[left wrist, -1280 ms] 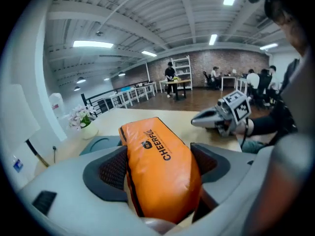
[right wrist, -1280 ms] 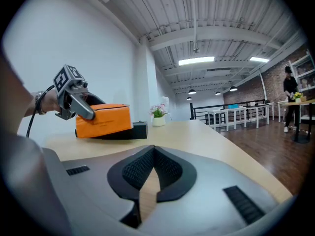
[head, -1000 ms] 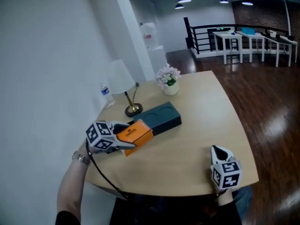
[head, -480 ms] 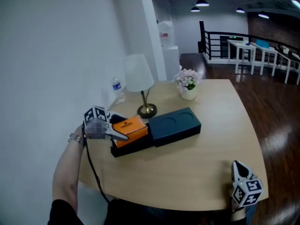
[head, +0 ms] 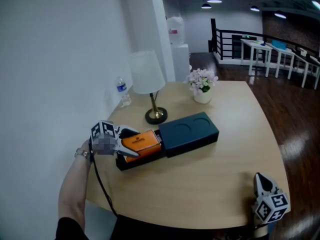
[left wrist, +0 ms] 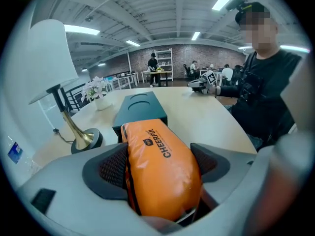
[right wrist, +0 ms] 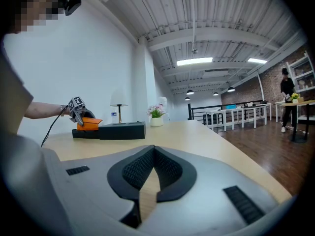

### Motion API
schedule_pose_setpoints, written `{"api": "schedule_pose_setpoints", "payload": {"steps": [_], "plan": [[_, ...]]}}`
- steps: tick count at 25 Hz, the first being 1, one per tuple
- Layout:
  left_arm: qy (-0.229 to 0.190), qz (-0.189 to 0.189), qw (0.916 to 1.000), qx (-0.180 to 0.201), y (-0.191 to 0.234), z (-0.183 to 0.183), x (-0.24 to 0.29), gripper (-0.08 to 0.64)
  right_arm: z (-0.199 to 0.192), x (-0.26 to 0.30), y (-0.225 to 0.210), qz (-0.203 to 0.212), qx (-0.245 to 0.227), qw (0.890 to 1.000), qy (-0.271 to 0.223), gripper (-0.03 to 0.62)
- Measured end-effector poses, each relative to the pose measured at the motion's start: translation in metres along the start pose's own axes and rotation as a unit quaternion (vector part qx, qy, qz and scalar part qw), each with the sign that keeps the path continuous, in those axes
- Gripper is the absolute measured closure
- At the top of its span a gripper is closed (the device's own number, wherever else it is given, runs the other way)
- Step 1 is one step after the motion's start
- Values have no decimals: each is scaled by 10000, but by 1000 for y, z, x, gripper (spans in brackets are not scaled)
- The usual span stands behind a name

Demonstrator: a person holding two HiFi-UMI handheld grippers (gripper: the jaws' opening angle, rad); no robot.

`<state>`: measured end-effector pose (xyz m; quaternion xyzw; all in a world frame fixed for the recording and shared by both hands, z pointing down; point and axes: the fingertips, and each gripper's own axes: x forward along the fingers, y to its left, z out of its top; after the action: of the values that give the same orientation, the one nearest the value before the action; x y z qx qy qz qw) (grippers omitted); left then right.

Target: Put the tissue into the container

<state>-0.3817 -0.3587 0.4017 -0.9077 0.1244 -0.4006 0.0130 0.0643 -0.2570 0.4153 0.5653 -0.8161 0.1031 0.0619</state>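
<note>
Grips orange tissue pack point(left wrist: 158, 151) between left claw point(head: 131, 144) pads, over open end of container point(head: 189, 132), with right claw point(right wrist: 153, 150) closed, empty.

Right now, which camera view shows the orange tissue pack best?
The left gripper view: the orange tissue pack fills the middle, clamped between the left tongs, its print readable. The head view shows it small, at one end of the dark container. The right gripper view shows only a distant orange speck.
</note>
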Motion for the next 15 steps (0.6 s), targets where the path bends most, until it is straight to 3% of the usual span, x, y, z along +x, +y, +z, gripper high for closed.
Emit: {"api": "schedule_pose_setpoints", "payload": {"steps": [3,5,7,10,15], "plan": [[106,99,9999,-23,4,-7,7,137,1,0,0,6,3,10000,-5,586],[31,380,9992,-121,14,-9,4,76,0,1,0,24,-11,10000,-5,586],[-168,621,9976,-248,20,-7,-4,-9,-1,1,0,25,-18,10000,-7,586],[-552,995,9931,-293,24,8,-23,-15,0,1,0,-9,-5,10000,-15,586],[-1373,2087,9682,-128,-4,80,-59,4,0,1,-2,-19,-18,10000,-35,586]]}}
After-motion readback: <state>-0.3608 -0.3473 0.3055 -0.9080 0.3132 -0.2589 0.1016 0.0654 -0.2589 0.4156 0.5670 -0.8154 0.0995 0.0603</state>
